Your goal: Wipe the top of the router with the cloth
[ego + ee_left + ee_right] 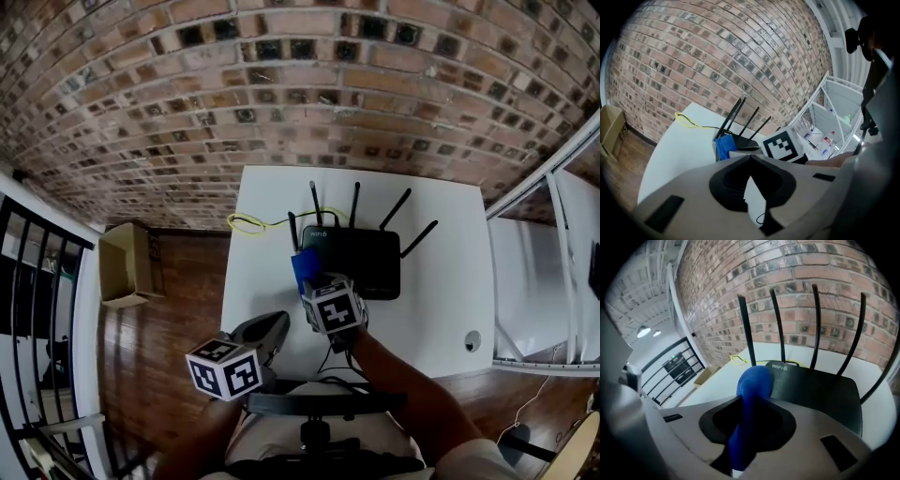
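The router (820,392) reads "WIFI 6" by its near-left corner, where the blue cloth (753,380) rests on its top, pinched in the right gripper (751,397). The left gripper (750,157) hangs over the table's (441,309) near edge, tips pressed together with nothing between them. Antennas (778,324) stand along the router's back edge, a yellow cable (248,223) loops behind it, and bare tabletop lies on either side.

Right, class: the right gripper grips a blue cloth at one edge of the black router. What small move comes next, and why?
Probably slide the right gripper sideways across the black router's flat top, blue cloth pressed down. The cloth sits at the router's left edge in the head view, so the whole top lies ahead.
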Available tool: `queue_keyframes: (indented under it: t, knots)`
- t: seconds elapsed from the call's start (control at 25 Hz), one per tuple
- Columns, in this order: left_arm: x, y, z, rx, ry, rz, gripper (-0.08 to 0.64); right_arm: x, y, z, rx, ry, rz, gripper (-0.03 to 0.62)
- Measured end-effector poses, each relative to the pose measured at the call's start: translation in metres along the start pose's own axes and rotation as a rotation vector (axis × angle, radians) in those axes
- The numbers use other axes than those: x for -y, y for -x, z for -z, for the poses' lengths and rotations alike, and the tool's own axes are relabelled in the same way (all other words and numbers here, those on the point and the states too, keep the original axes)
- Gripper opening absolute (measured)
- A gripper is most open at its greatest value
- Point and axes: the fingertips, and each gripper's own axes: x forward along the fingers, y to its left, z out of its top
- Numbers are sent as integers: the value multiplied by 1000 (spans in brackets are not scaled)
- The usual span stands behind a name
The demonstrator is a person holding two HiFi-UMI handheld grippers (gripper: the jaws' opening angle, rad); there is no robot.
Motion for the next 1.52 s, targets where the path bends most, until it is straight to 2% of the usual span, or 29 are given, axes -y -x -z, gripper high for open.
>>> queue_keyframes:
  t: [0.08,0.2,0.28,0.44,0.56,0.68,0.92,1.2,1.52]
  knots:
    - [-3,4,-1,8,0,-10,32,4,-1,4,-12,27,46,129]
    - [-7,7,0,12,5,-15,32,6,3,-4,18,93,103,243]
    - [-6,8,3,8,8,-7,32,6,2,-7,14,130,140,262]
    - [-5,9,4,-4,1,2,32,0,-2,-2,-37,141,147,251]
    - [-4,7,4,-11,-2,5,32,-6,-3,1,-41,198,117,146]
    - [-5,4,7,-29,-7,3,32,-8,3,3,-46,245,105,114]
    - [4,-5,5,-49,-19,33,32,38,14,18,-41,152,144,106]
    - [16,-22,6,-69,-48,57,32,101,46,39,-40,61,230,106]
    - [39,-44,8,-92,-81,83,32,170,88,63,-54,20,332,98]
